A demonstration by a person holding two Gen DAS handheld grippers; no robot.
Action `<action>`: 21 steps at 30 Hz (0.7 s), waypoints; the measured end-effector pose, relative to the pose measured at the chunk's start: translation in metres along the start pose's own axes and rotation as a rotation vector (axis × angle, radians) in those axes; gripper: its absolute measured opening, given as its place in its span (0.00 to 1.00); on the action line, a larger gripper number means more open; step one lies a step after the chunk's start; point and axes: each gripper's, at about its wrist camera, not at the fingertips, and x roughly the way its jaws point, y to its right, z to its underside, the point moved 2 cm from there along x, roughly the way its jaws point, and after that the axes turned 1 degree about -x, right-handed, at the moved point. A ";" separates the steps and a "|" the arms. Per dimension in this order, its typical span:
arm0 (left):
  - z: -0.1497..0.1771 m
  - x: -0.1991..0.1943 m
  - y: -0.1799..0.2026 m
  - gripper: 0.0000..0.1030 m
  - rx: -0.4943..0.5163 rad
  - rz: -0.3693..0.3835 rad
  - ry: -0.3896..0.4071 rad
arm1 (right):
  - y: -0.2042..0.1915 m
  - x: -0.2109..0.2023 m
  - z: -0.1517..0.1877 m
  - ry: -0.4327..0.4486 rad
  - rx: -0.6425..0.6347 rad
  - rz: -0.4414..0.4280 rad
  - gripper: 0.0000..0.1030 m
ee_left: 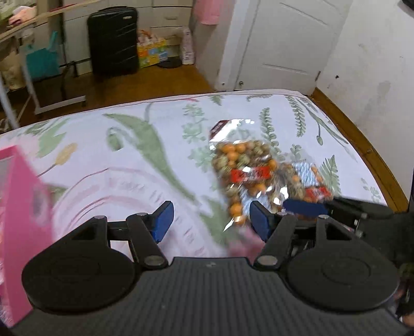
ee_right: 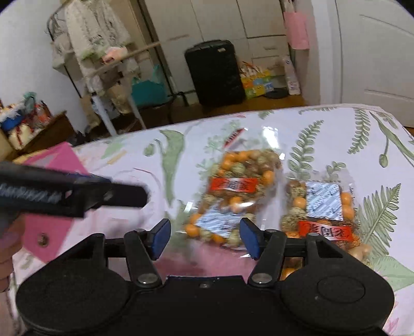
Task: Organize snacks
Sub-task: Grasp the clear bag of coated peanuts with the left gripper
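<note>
Setting: a lived-in room of a home, most likely a bedroom. Indicators: a black hard-shell suitcase (ee_right: 214, 72) standing on the wood floor (ee_left: 145, 82), white built-in cabinets with drawers (ee_right: 233, 23), a white panelled door (ee_left: 284, 44), and a rack hung with clothing (ee_right: 95, 41). The work surface carries a fern-print cloth (ee_right: 323, 134).

clear snack bags (ee_right: 242, 193) of orange and tan balls with red labels, fern-print white cloth (ee_right: 362, 134), pink box (ee_left: 18, 206)

Leaf-print bed (ee_right: 323, 121): two snack bags (ee_right: 240, 191), pink box (ee_right: 51, 206)
</note>
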 end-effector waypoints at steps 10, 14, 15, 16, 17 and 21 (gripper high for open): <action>-0.024 0.098 0.005 0.62 -0.021 0.039 -0.089 | 0.012 0.010 -0.004 -0.005 -0.010 0.032 0.70; -0.025 0.105 -0.006 0.49 -0.137 0.146 -0.123 | 0.010 0.017 -0.008 -0.033 -0.055 0.027 0.71; -0.024 0.106 -0.008 0.46 -0.161 0.170 -0.128 | 0.009 0.019 -0.010 -0.041 -0.060 0.035 0.71; -0.023 0.107 -0.010 0.42 -0.185 0.189 -0.134 | 0.008 0.020 -0.012 -0.053 -0.058 0.050 0.71; -0.023 0.108 -0.012 0.42 -0.211 0.197 -0.141 | 0.007 0.020 -0.014 -0.068 -0.047 0.068 0.71; -0.023 0.110 -0.013 0.40 -0.231 0.199 -0.152 | 0.009 0.021 -0.014 -0.085 -0.065 0.056 0.73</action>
